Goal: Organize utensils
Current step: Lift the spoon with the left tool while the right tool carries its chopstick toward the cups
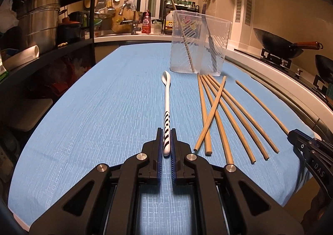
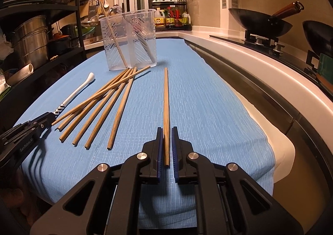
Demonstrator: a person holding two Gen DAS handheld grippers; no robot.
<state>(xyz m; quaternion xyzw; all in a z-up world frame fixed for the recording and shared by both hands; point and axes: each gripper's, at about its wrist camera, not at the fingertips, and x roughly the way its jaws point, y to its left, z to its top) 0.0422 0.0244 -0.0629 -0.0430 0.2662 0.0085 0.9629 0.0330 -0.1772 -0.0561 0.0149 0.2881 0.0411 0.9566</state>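
Two claws work at once, both near the front edge of the blue cloth (image 1: 104, 110). Left claw (image 1: 166, 134) is closed around the striped handle end of the white spoon (image 1: 166, 99); pads look in contact on both sides. The spoon's bowl points toward the clear holder (image 1: 199, 45), stopping just short of it. Right claw (image 2: 167, 133) straddles the near end of a single chopstick (image 2: 165, 110); the left pad seems to touch the stick, a thin gap shows on the right, so I cannot tell if the grip is firm.

Five loose chopsticks (image 1: 220, 114) lie fanned between spoon and single stick, one crossed over its neighbours, far tips near the holder's base. The holder is divided in two and already carries one chopstick, leaning, on its left side and a dark-handled utensil on the right.

Risks, as I judge them:
- Spoon is held at the very tail, so it will likely droop or pivot on lifting, and its glazed finish may slip.
- The chopstick, if pinched off-centre, may roll out or swing.
- Either long piece could knock the light holder over when lowered in at a slant.
- Claws sit close; crossing paths could scatter the fan.

Surface: woven cloth over a narrow counter. Room: dim warm kitchen; shelf with steel pots (image 1: 39, 20) left of the holder, wok (image 2: 260, 20) on the stove right of it, sink behind.
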